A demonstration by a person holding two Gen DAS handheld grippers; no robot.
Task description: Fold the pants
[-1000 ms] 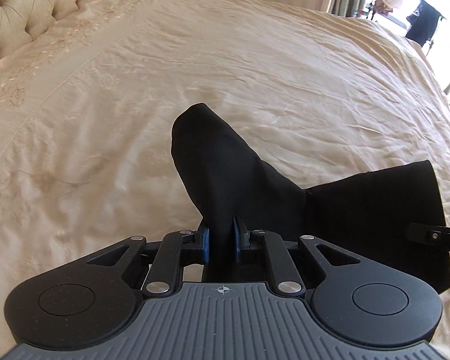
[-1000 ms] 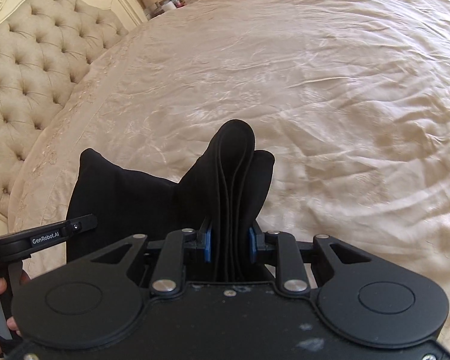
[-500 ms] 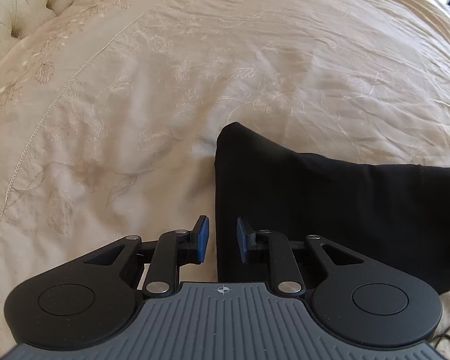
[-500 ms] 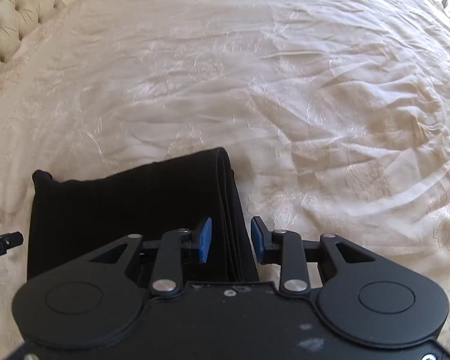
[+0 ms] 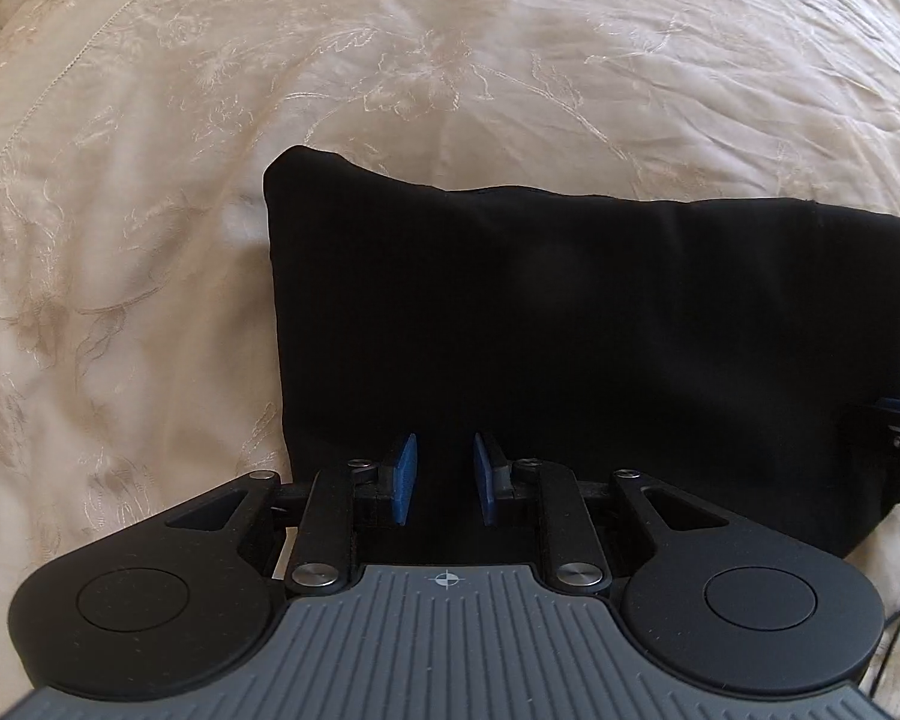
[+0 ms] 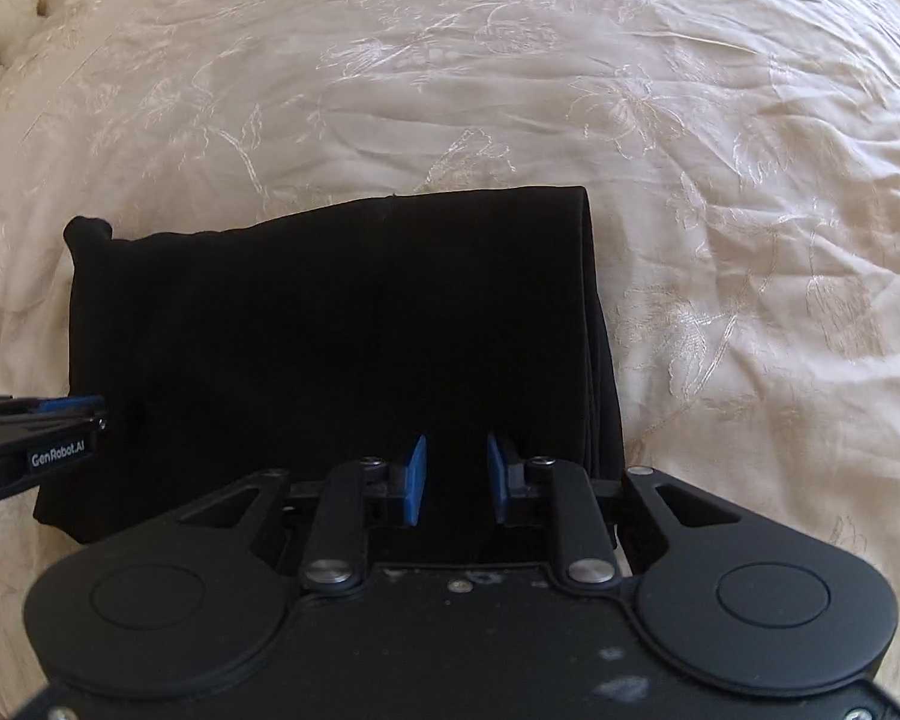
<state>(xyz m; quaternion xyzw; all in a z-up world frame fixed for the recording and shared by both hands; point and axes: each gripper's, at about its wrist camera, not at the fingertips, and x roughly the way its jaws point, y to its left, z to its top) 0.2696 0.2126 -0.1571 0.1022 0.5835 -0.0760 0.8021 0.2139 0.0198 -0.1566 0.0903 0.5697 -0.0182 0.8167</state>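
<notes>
At far left, a tufted headboard (image 6: 6, 6) edges the cream embroidered bedspread (image 5: 120, 240). The black pants (image 5: 570, 330) lie folded into a flat rectangle on the bed. The left tongs (image 5: 444, 483) sit over the near edge of the pants toward their left side, blue pads (image 5: 403, 480) apart, released, nothing between them. The right tongs (image 6: 457, 480) sit over the near edge toward the right side, pads likewise apart and gripping nothing. The stacked folded layers show along the right edge of the pants (image 6: 594, 330).
</notes>
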